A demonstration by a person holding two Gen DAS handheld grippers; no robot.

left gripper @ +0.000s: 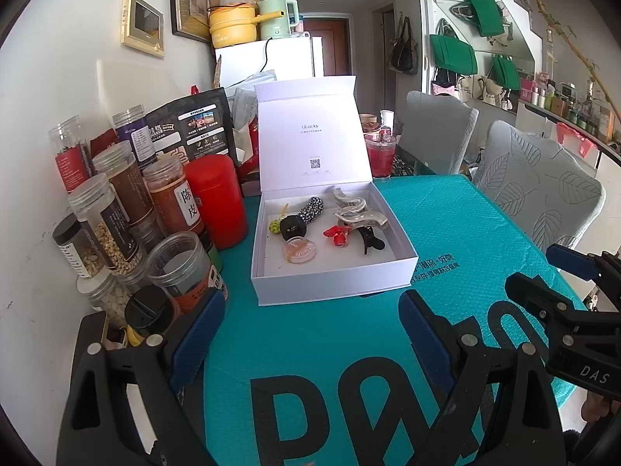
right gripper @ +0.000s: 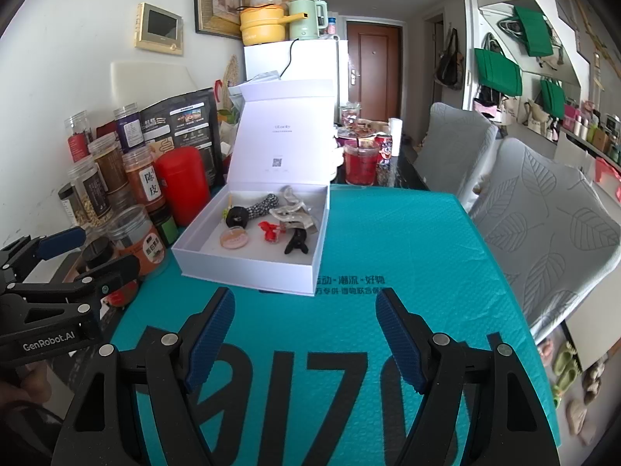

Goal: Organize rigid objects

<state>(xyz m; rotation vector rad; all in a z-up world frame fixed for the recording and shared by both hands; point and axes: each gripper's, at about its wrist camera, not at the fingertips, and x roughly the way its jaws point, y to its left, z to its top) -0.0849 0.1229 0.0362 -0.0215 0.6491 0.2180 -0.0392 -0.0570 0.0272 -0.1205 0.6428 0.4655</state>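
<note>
so: both claws idle, items boxed.
left claw (left gripper: 312, 334) and right claw (right gripper: 304, 334) hang wide open, empty, over the teal worktop (right gripper: 407, 240); hair clips and small bits sit in the open white box (left gripper: 333, 272), lid propped up, probably for loading.

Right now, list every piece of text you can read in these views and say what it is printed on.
"ULucky": inside the white box lid.
"陈皮": white label on a jar.
"DAS": right claw body.
"GenRobot.AI": left claw body.
"潮流·好物": teal mat, with big black letters cut off.
"Cooker": yellow pot, partly.
Black pouch print and the lid's QR code caption: too small.
</note>
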